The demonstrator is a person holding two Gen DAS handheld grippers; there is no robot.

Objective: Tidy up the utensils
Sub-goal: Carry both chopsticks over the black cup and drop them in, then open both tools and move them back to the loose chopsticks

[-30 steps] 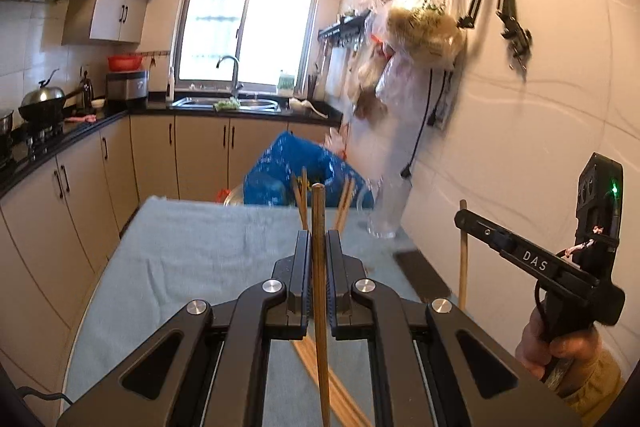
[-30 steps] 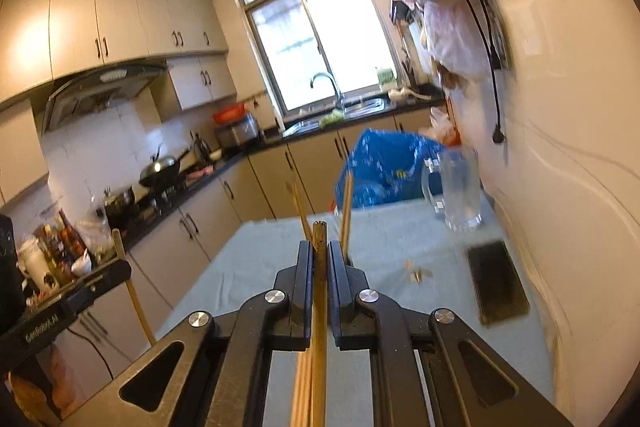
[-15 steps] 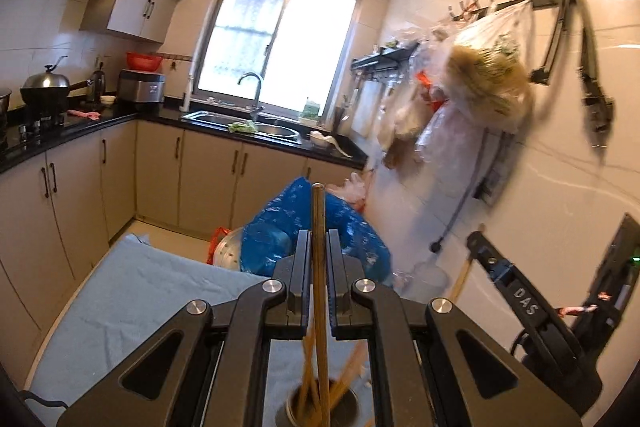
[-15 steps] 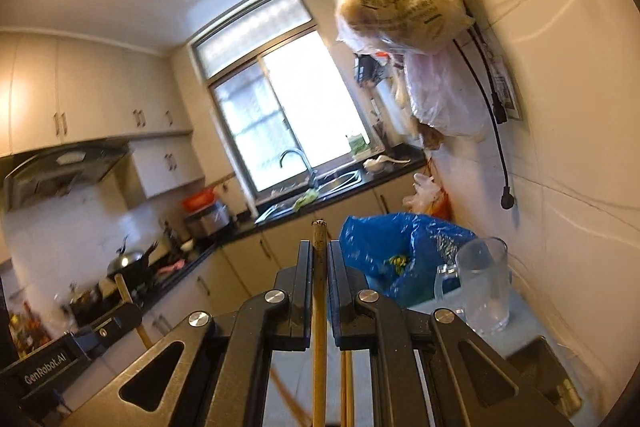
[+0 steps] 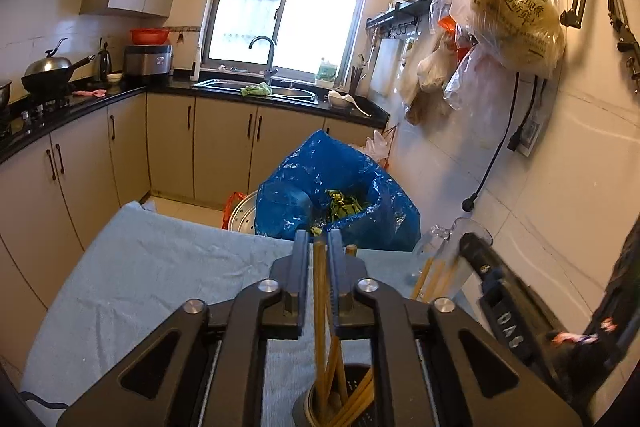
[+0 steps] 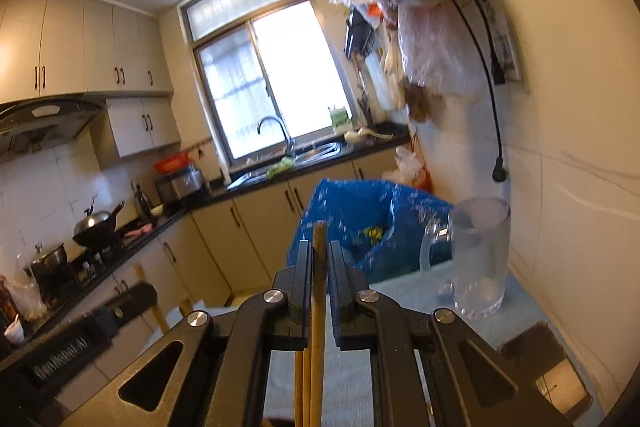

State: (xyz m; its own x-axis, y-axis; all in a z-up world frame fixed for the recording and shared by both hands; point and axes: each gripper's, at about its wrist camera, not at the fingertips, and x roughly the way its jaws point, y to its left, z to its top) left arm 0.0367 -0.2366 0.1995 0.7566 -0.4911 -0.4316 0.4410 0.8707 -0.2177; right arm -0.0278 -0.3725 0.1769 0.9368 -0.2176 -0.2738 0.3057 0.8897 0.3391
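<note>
1. Desk [image 5: 132, 267] under a pale blue cloth runs from the lower left toward the tiled wall on the right; kitchen cabinets and a sink under the window lie behind it.
2. Left tool [image 5: 319, 247] points over the desk with one chopstick [image 5: 319, 291] standing upright between its jaws. The jaws are opening, a thin gap shows on each side of the stick, and its lower end reaches into the utensil holder [image 5: 344, 403] at the bottom edge, where other chopsticks already lean.
3. Blue bag [image 5: 332, 195] sits just beyond the far edge of the desk, with greens inside.
4. Glass pitcher [image 6: 480, 259] stands on the desk near the right wall, with a dark phone [image 6: 540, 363] lying in front of it.
5. Right tool [image 6: 319, 251] likewise has a chopstick [image 6: 318, 307] upright between jaws that are opening, narrow gaps either side; more sticks show just below it. In the left wrist view this tool appears blurred at the right.
</note>
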